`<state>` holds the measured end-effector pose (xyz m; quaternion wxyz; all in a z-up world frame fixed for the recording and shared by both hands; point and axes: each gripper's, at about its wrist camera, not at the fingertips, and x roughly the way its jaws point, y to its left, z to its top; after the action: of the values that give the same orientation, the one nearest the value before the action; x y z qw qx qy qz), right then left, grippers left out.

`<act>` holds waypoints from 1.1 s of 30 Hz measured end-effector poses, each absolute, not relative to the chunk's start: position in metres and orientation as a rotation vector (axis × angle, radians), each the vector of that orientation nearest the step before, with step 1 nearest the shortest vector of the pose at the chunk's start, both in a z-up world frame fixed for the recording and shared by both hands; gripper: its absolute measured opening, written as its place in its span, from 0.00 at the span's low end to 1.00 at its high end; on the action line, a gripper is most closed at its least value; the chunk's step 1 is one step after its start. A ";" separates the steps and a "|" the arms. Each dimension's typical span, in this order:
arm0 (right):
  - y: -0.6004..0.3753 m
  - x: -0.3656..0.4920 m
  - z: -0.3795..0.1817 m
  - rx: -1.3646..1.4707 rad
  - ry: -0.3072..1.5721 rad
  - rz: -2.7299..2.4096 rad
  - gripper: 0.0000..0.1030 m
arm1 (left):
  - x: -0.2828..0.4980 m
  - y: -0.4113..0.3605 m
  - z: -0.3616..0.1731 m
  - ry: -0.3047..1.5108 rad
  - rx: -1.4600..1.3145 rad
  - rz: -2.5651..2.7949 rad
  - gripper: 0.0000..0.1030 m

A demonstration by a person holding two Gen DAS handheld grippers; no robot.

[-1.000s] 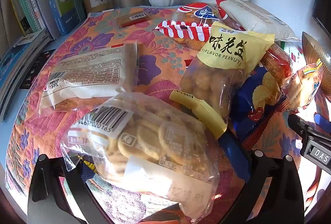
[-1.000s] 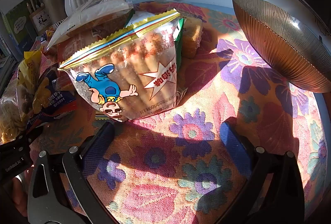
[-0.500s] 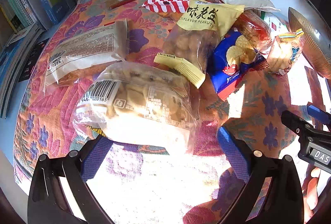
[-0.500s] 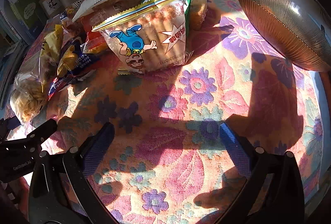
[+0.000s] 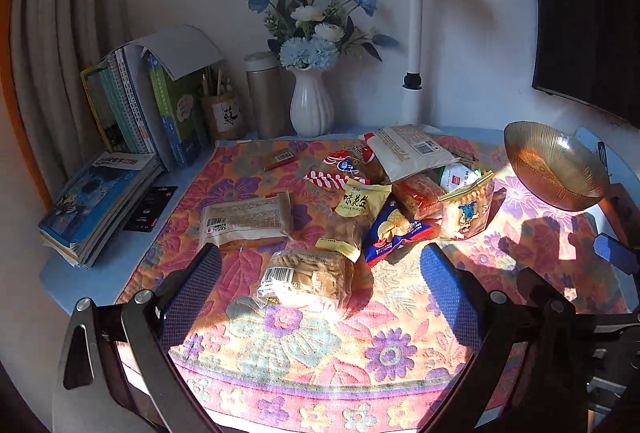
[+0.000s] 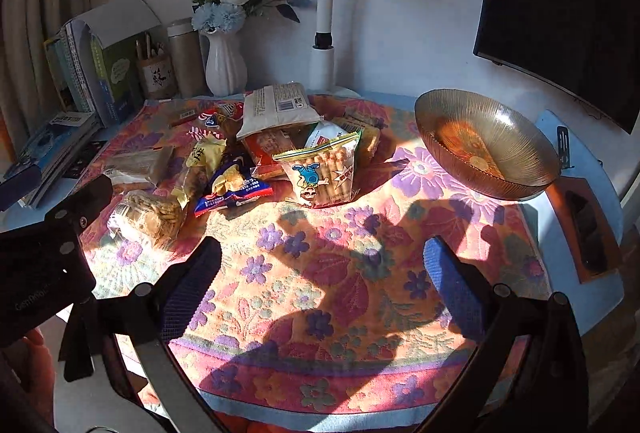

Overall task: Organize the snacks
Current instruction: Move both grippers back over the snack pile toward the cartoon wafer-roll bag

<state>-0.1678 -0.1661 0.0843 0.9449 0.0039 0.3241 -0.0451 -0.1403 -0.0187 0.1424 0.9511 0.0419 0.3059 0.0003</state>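
From the left wrist view, the left tongs point(image 5: 320, 297) are seen spread wide and empty above the cracker bag point(image 5: 306, 279) — nothing is gripped.

From the right wrist view, the right tongs point(image 6: 320, 273) gape, empty, over bare counter point(image 6: 344, 273); the snacks are heaped beside an empty bowl point(image 6: 486, 149) — a first pick seems to be called for.

I'm seeing snacks point(image 5: 360, 209) lying mid-cloth point(image 5: 304, 345), the bowl point(image 5: 554, 167) sitting at its right edge, and books point(image 5: 132, 105), vase point(image 5: 311, 105) and lamp point(image 5: 414, 45) standing along the back.
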 end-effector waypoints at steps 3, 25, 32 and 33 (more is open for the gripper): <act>-0.165 -0.176 0.087 -0.009 0.643 -0.109 0.96 | -0.149 -0.021 0.147 0.598 0.099 0.015 0.95; -0.169 -0.152 0.075 -0.080 0.493 -0.051 0.97 | -0.127 -0.003 0.111 0.534 0.132 0.105 0.95; -0.180 -0.092 0.020 -0.118 0.588 -0.091 0.97 | -0.084 0.050 0.068 0.633 0.035 -0.001 0.95; -0.182 -0.089 0.021 -0.113 0.596 -0.105 0.97 | -0.077 0.052 0.064 0.647 0.030 -0.015 0.95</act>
<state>-0.0893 -0.1819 0.0211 0.9530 -0.0556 0.2934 -0.0516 -0.0767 0.0521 0.0642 0.9480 0.0148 0.3178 -0.0074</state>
